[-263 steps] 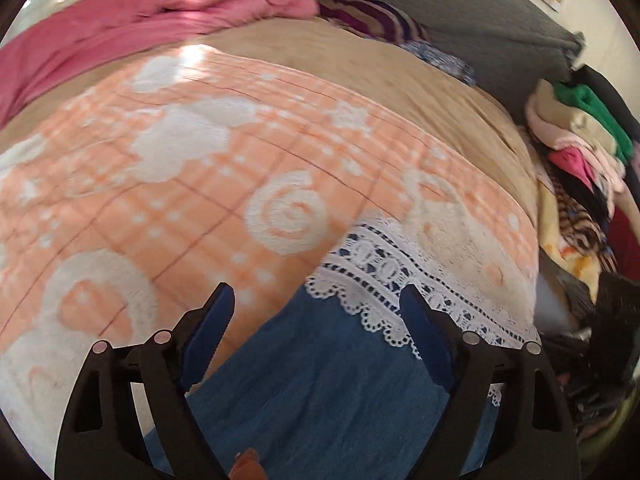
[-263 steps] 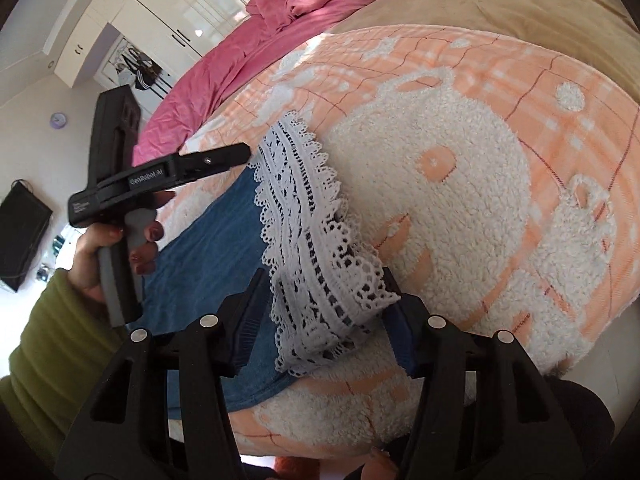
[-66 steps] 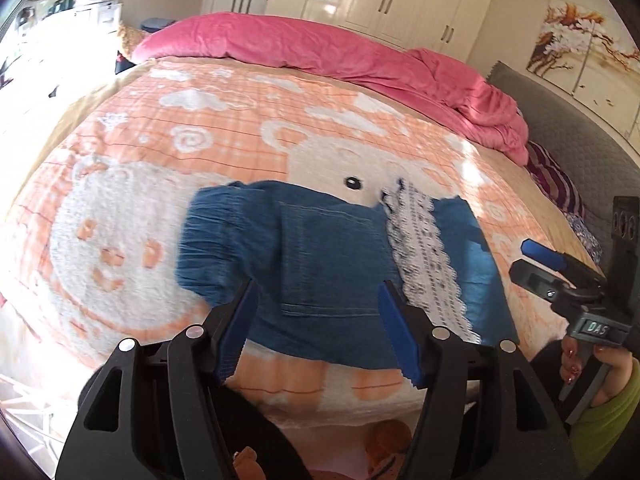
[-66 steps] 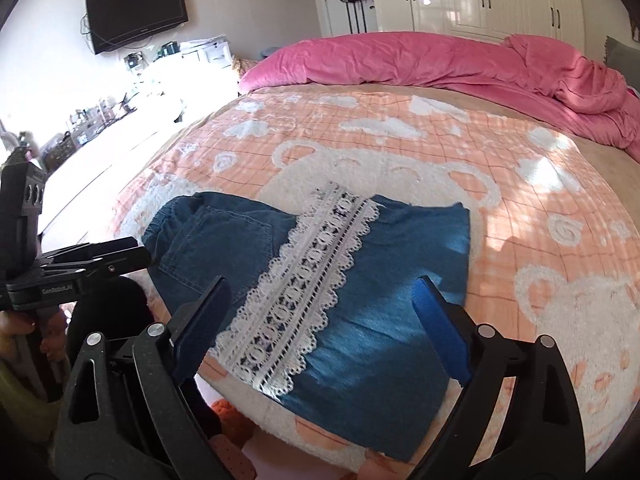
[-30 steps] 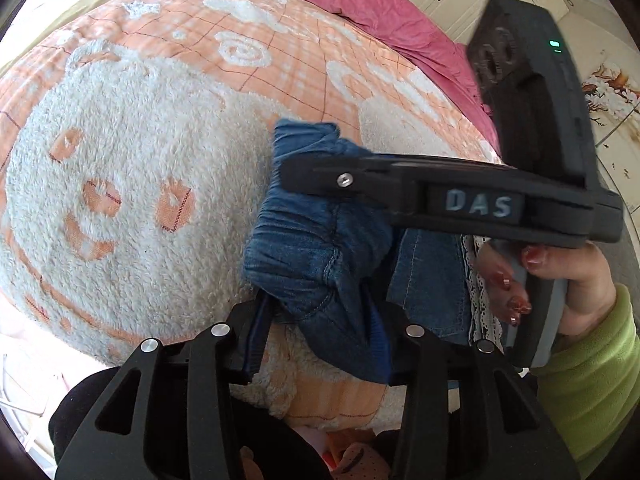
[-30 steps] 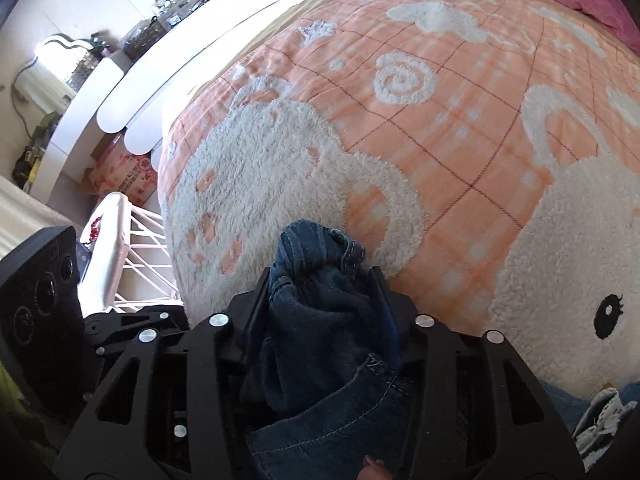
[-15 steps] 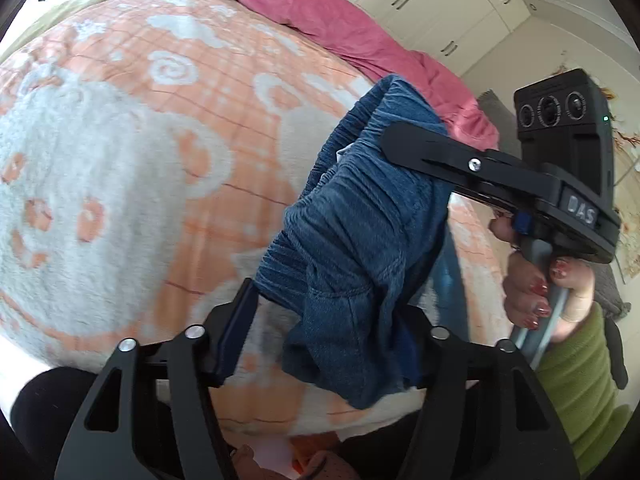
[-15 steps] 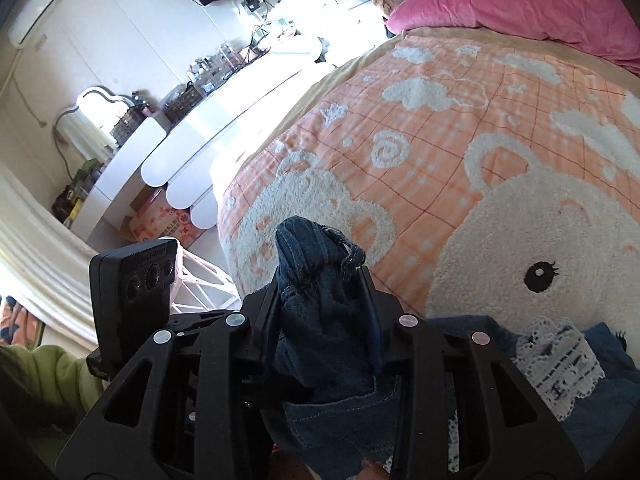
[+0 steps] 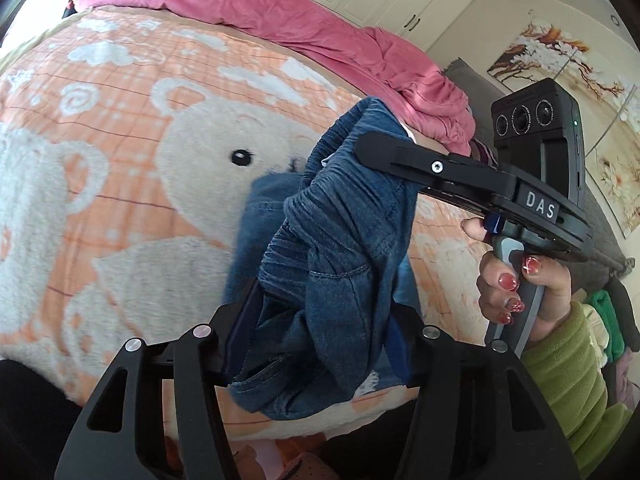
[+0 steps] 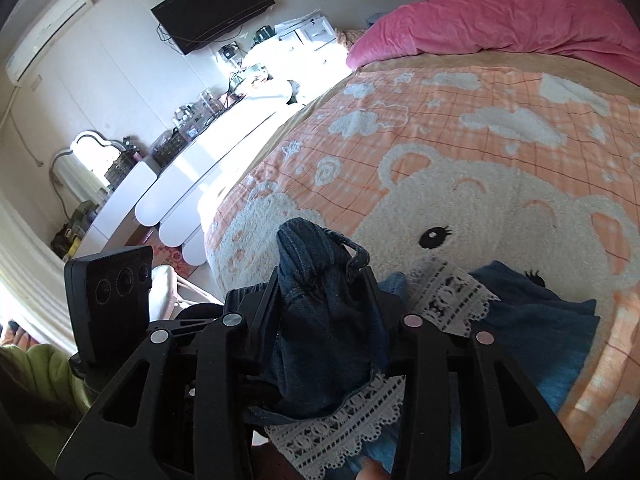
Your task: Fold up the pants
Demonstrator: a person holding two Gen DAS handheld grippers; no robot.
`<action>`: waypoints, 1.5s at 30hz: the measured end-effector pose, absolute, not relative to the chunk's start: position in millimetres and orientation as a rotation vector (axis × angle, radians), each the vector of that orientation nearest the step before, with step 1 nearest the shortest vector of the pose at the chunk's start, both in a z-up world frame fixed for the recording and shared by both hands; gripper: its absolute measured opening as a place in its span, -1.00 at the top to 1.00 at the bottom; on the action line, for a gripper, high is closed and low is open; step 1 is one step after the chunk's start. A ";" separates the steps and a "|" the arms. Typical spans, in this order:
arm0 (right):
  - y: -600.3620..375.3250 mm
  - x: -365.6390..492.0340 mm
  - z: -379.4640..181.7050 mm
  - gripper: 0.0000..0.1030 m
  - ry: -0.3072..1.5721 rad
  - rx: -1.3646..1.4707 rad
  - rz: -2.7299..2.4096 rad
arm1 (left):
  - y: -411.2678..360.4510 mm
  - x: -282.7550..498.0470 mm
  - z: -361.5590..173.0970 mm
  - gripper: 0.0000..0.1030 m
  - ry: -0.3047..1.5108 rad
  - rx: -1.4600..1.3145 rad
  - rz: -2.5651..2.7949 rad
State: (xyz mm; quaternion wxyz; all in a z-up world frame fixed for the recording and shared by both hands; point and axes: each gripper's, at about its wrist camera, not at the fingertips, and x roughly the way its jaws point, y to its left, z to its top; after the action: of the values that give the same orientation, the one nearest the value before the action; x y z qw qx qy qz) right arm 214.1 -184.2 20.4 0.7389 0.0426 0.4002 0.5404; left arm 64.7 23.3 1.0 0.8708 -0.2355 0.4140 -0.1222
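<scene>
1. Denim pants (image 9: 336, 248), a second ago bunched low on the bear blanket (image 9: 120, 208), now hang lifted
2. Left gripper (image 9: 320, 320) closing on denim; right gripper (image 10: 326, 312) easing, waistband between; fold underway

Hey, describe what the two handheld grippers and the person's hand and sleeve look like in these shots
Both are black plastic. The right gripper has a grey handle, a white DAS label, a blue trigger and a three-lens camera box with a green light. The left gripper shows cut-out finger frames, silver rivets and dark blue pads. The hand has red painted nails; the sleeve is green fleece.
</scene>
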 end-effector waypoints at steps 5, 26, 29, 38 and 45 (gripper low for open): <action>-243.9 219.9 8.5 -0.08 0.838 0.181 1.051 | -11.5 67.8 -5.1 -0.25 0.856 -0.462 -0.379; -271.8 179.0 -50.6 -0.31 0.910 -0.029 0.737 | -48.9 51.0 -22.6 -0.27 0.927 -0.310 -0.454; -279.4 164.7 -34.9 -0.33 0.844 -0.011 0.744 | -42.0 44.5 -13.0 -0.27 0.915 -0.317 -0.437; -304.9 115.7 -3.2 -0.49 0.693 -0.024 0.698 | -13.6 30.7 9.6 -0.28 0.876 -0.283 -0.324; -287.9 62.6 4.8 -0.51 0.586 -0.178 0.743 | 6.5 34.4 17.5 -0.49 0.845 -0.276 -0.260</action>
State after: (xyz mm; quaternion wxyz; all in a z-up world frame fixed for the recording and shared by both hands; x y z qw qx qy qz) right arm 62.6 -287.9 4.8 0.8863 -0.0857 0.2816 0.3575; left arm 34.4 6.5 17.5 0.8946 -0.1332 0.4076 -0.1256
